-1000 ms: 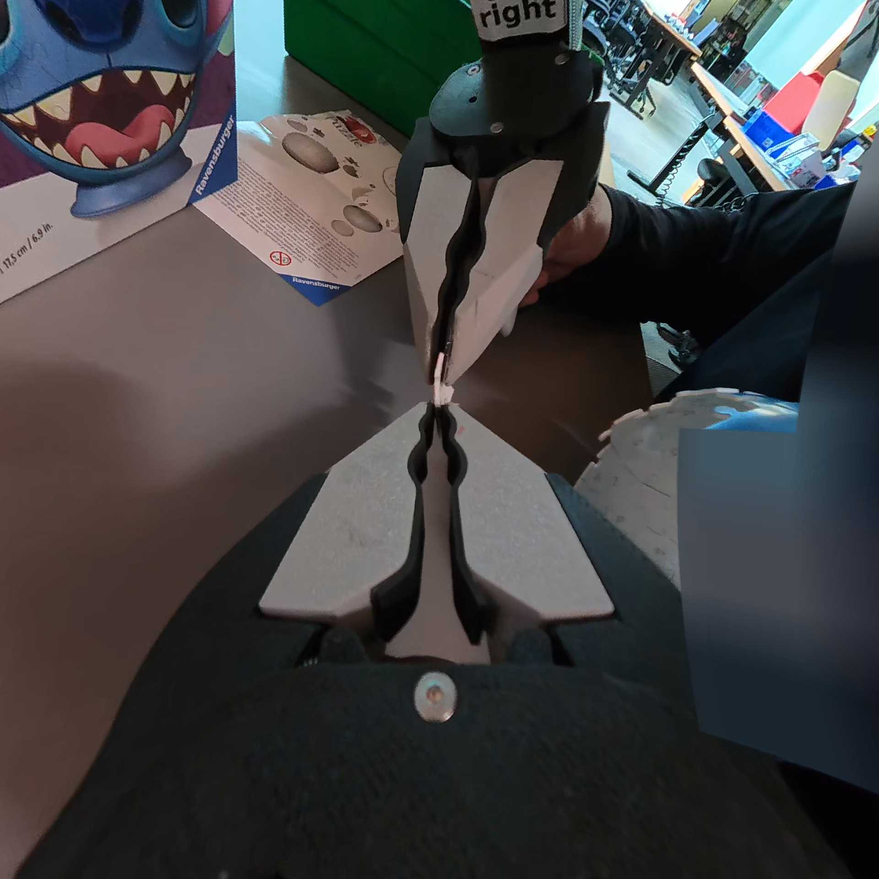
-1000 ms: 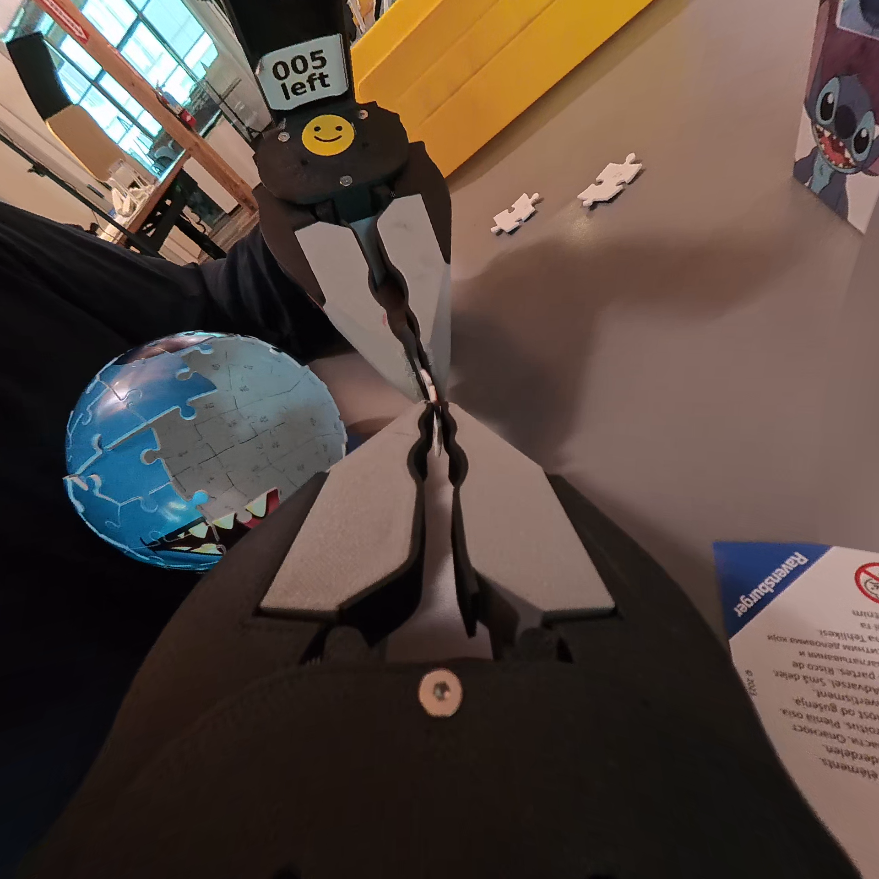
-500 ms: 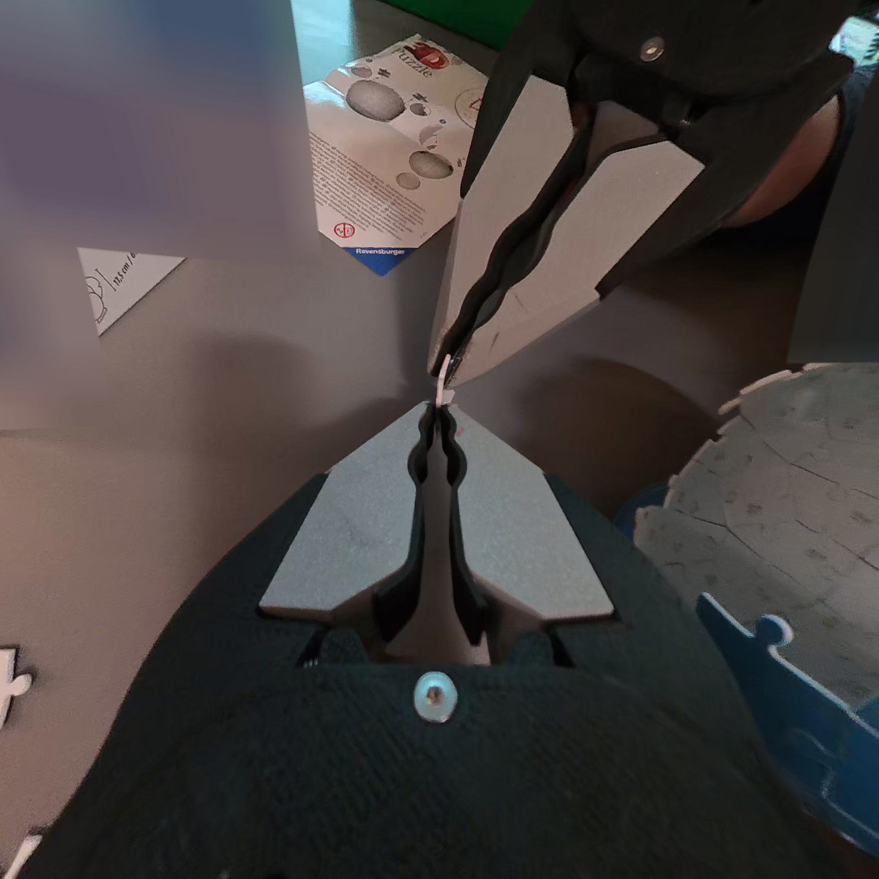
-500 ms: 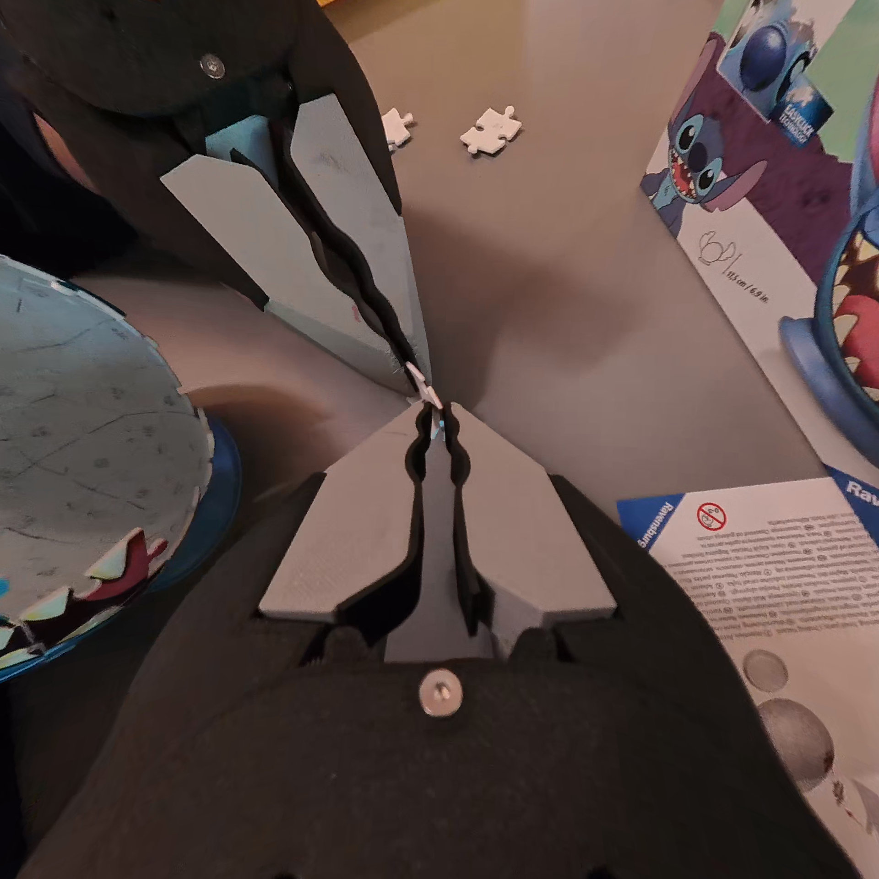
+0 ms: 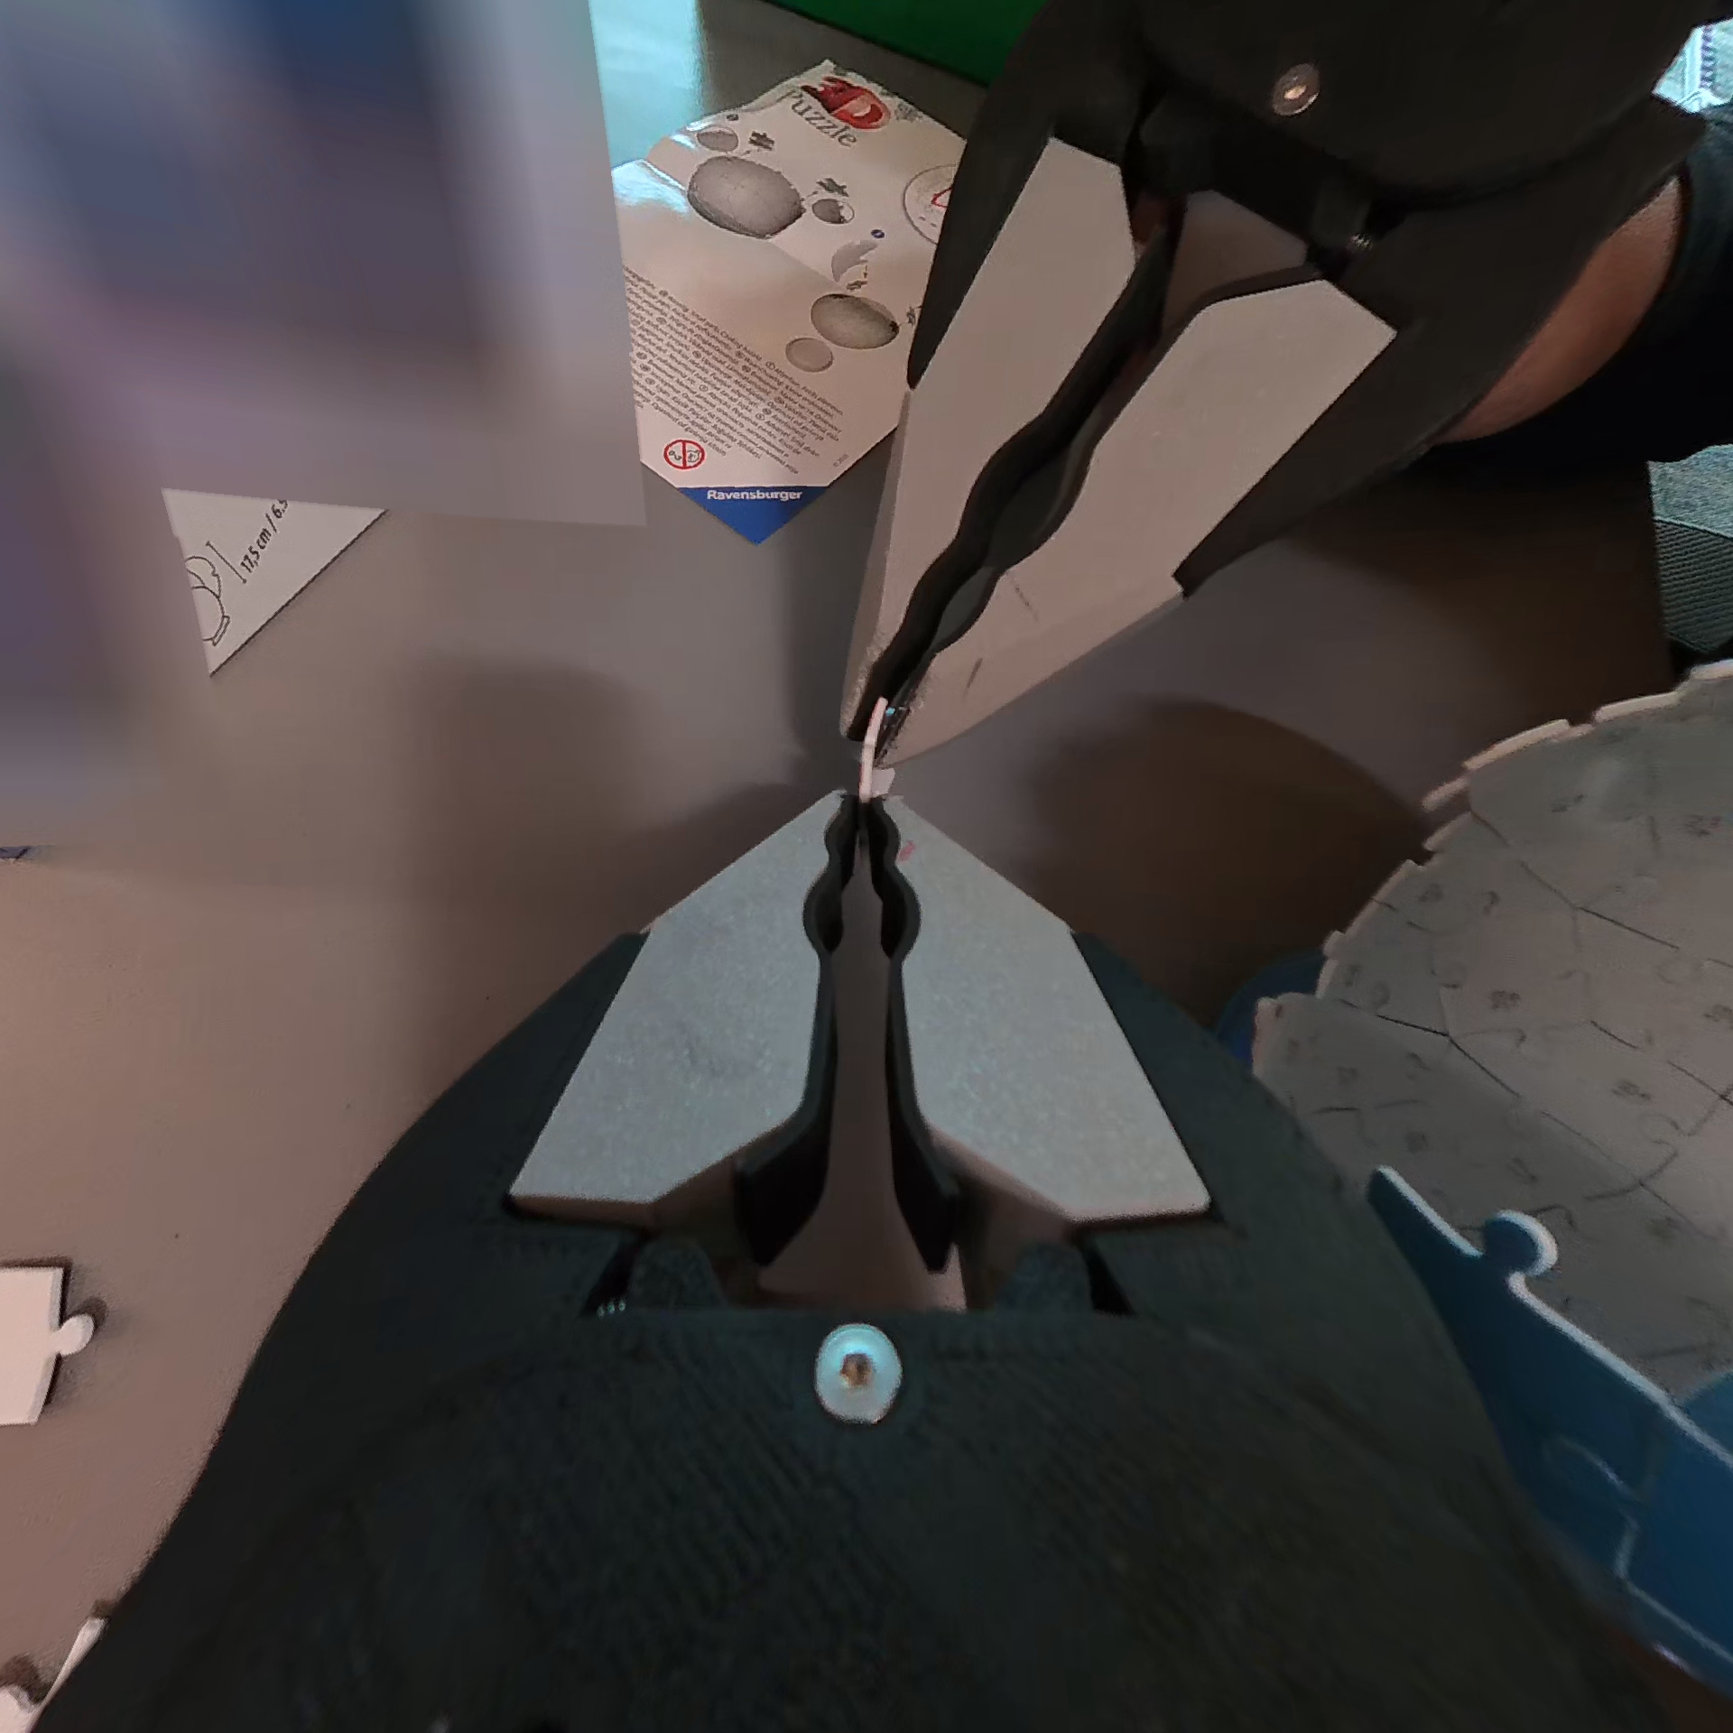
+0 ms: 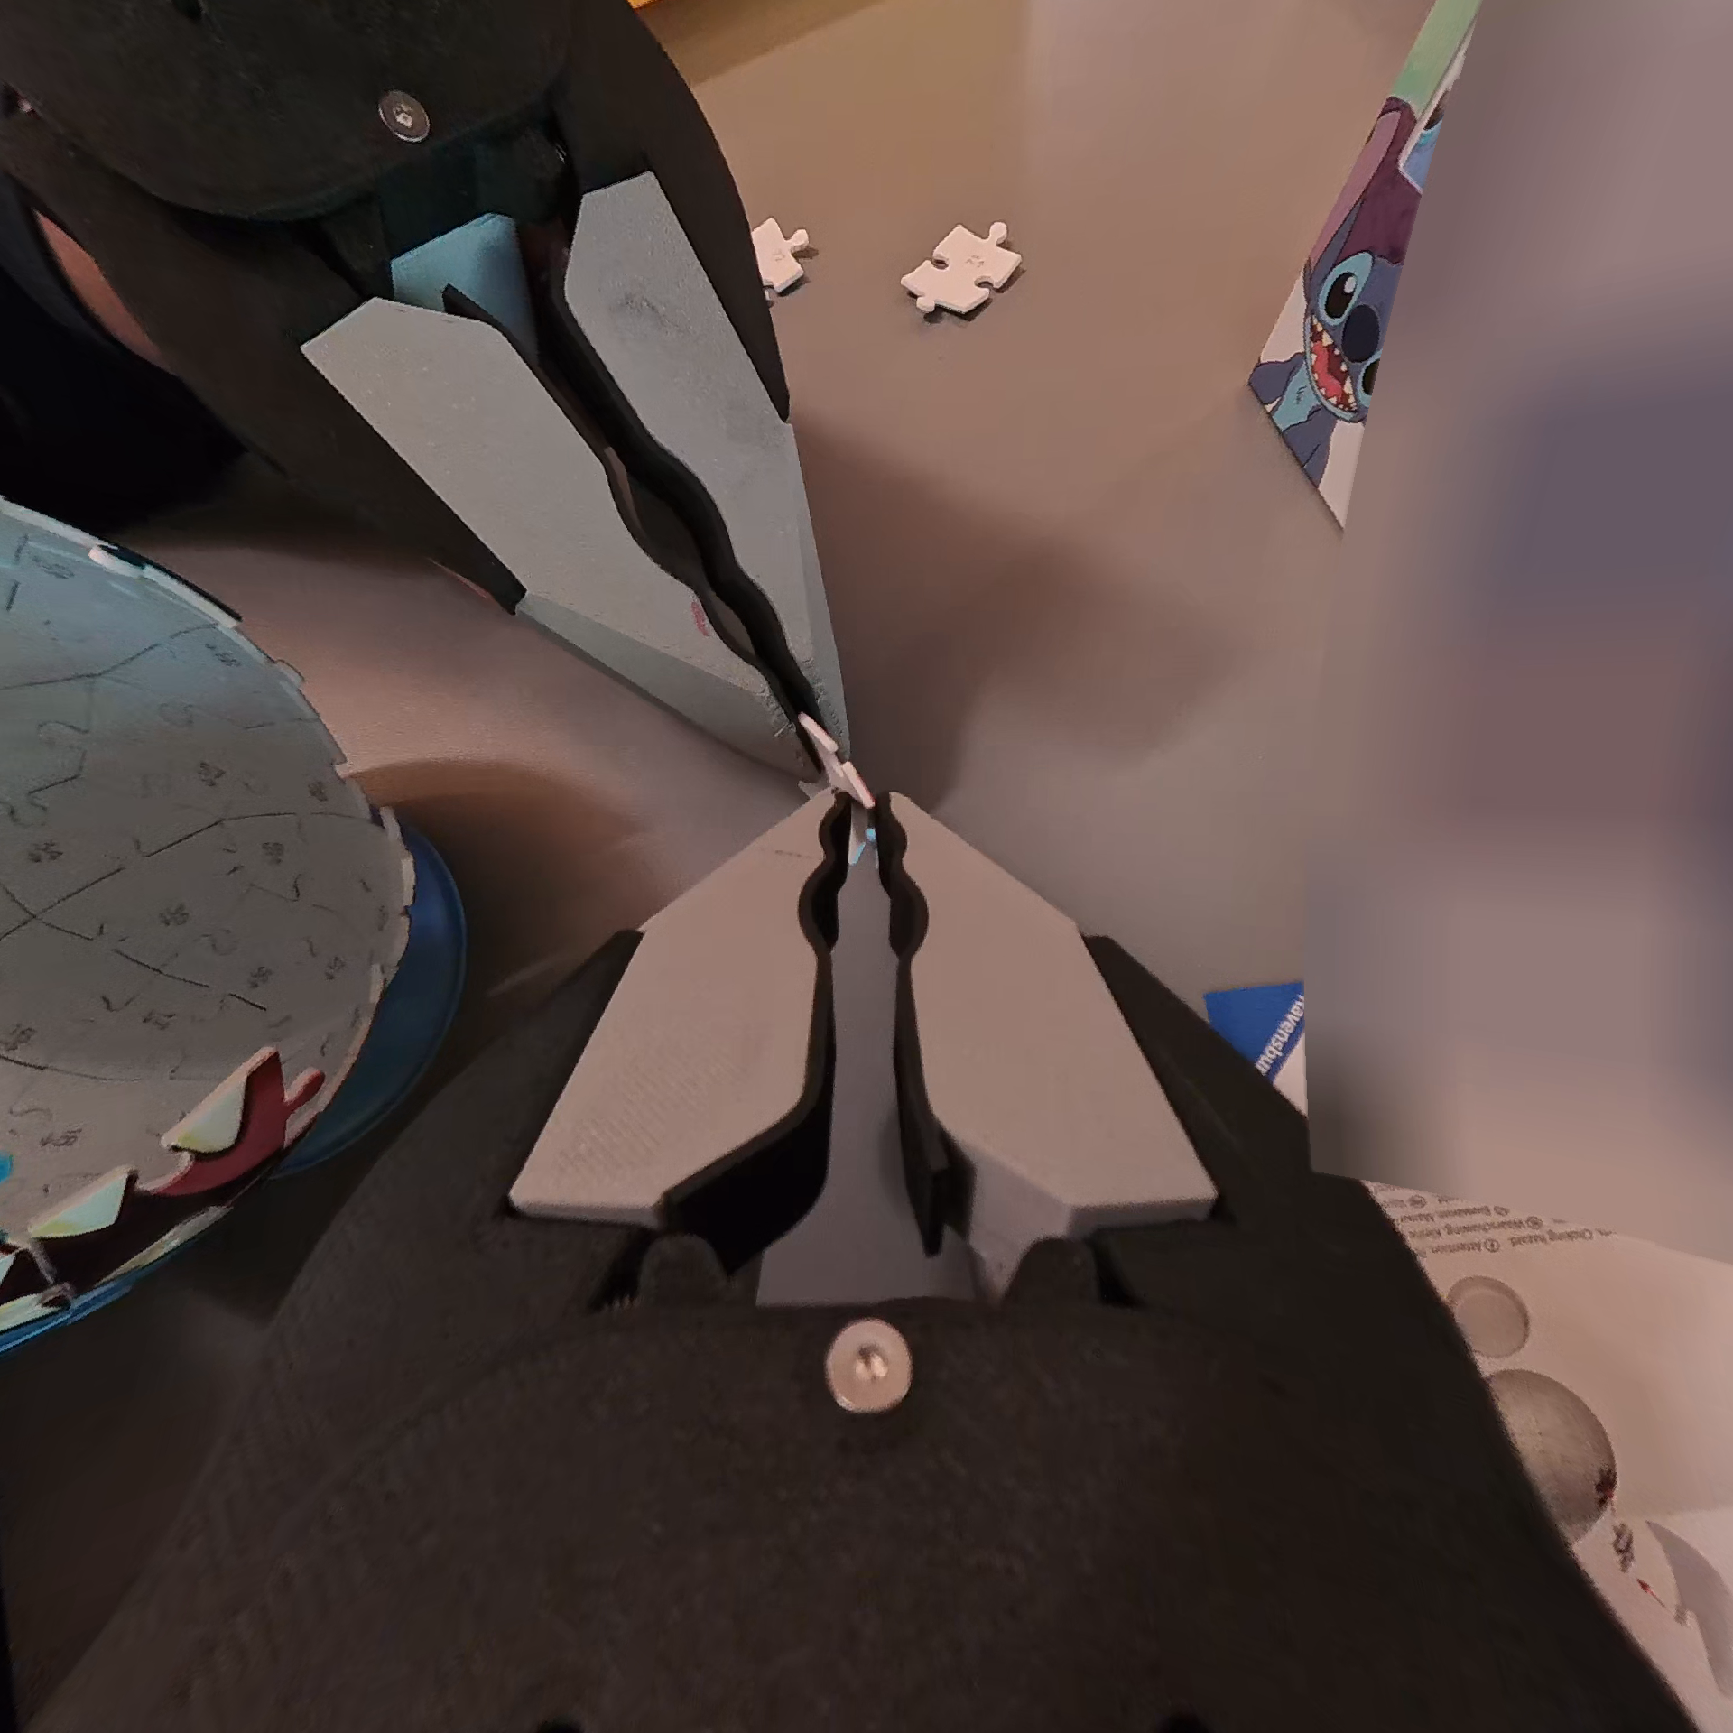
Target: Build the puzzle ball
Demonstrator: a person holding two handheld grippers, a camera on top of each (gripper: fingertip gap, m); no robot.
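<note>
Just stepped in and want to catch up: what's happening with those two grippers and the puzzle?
A person holds two handheld grippers tip to tip above the grey table. The left gripper and right gripper are both shut on one small white puzzle piece, as if passing it over. The partly built blue and grey puzzle ball sits beside them on its blue stand. Two loose white pieces lie farther off.
</note>
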